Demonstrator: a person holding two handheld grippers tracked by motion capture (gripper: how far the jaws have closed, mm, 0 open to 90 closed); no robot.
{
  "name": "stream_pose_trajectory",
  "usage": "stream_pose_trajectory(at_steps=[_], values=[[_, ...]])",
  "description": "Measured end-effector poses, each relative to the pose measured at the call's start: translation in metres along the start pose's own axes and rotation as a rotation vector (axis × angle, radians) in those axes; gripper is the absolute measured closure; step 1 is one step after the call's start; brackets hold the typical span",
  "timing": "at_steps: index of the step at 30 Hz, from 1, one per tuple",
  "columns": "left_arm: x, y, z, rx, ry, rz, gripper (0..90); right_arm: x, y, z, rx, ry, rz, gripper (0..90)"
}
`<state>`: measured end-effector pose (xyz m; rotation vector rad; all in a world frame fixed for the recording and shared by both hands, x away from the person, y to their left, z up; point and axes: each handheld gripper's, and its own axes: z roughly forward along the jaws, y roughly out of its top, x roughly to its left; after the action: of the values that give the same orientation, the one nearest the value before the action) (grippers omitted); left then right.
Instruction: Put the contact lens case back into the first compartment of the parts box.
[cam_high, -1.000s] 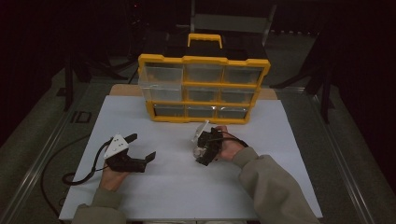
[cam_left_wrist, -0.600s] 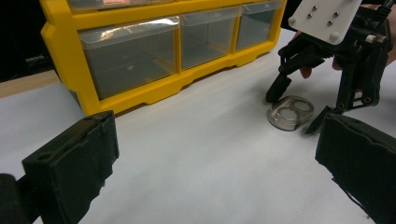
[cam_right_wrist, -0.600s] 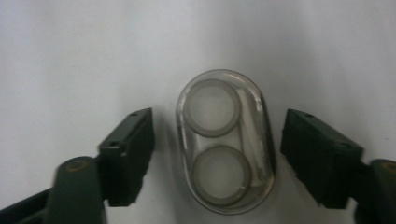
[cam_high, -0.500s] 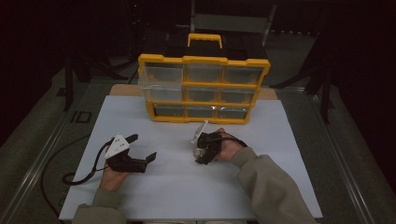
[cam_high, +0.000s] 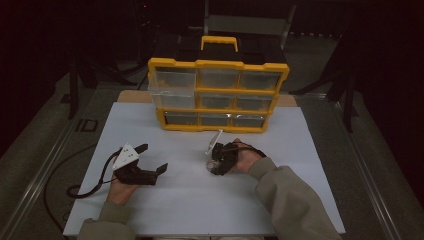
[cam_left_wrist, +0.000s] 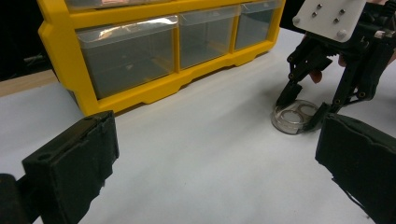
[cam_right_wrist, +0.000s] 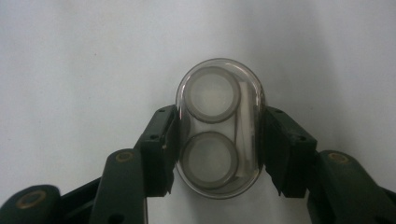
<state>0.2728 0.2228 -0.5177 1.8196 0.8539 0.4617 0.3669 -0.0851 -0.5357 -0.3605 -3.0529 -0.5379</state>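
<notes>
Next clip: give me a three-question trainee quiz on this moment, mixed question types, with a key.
1. True or false: the right gripper has its jaws on both sides of the clear oval case.
2. The left gripper is: A) holding the case, B) open with nothing between its jaws, C) pulling a drawer.
3. Which drawer of the yellow organizer sticks out?

Key
1. True; the pads meet its sides, and the jaws have just been closing.
2. B
3. The top-left drawer in the high view.

Clear oval case (cam_right_wrist: 219, 128), two pale discs ringed grey inside, I think; my jaws black; white table sheet (cam_high: 200, 200); yellow-framed organizer (cam_high: 218, 95), smoky drawers.
</notes>
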Motion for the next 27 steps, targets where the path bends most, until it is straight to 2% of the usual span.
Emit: stream_pose_trajectory(at_steps=[4,7,9,11,13,14,18,19,20,21,24,25,27], values=[[0.0,0.0,0.0,0.003,0.0,0.0,0.3,-0.002,0.001,0.0,0.013,0.001,0.007,49.2],[0.0,0.0,0.0,0.002,0.001,0.0,0.3,-0.001,0.002,-0.001,0.022,0.007,0.046,49.1],[0.0,0.0,0.0,0.003,0.0,0.0,0.3,-0.003,0.002,-0.002,0.026,-0.001,0.044,49.2],[0.0,0.0,0.001,0.005,0.0,0.001,0.3,-0.003,0.002,-0.003,0.041,-0.003,0.08,49.1],[0.0,0.0,0.001,0.006,-0.001,0.002,0.3,-0.005,0.002,-0.003,0.042,-0.012,0.069,49.1],[0.0,0.0,0.001,0.005,0.0,0.002,0.3,-0.005,0.002,-0.005,0.042,-0.004,0.113,49.1],[0.0,0.0,0.001,0.006,0.001,0.002,0.3,-0.01,0.0,-0.006,0.038,-0.02,0.116,49.1],[0.0,0.0,0.001,0.007,0.0,0.002,0.3,-0.009,0.001,-0.006,0.033,-0.017,0.16,49.1],[0.0,0.0,0.001,0.007,0.0,0.002,0.3,-0.017,-0.003,-0.008,0.033,-0.021,0.095,49.1],[0.0,0.0,0.001,0.007,0.0,0.003,0.3,-0.012,-0.001,-0.008,0.025,-0.028,0.178,49.1],[0.0,0.0,0.001,0.007,0.0,0.003,0.3,-0.013,-0.002,-0.01,0.018,-0.026,0.205,49.1],[-0.001,0.0,0.001,0.007,-0.001,0.002,0.3,-0.013,-0.002,-0.011,0.013,-0.011,0.213,49.1],[-0.001,0.0,0.001,0.007,-0.002,0.003,0.3,-0.015,-0.003,-0.012,0.0,-0.022,0.246,49.1]])
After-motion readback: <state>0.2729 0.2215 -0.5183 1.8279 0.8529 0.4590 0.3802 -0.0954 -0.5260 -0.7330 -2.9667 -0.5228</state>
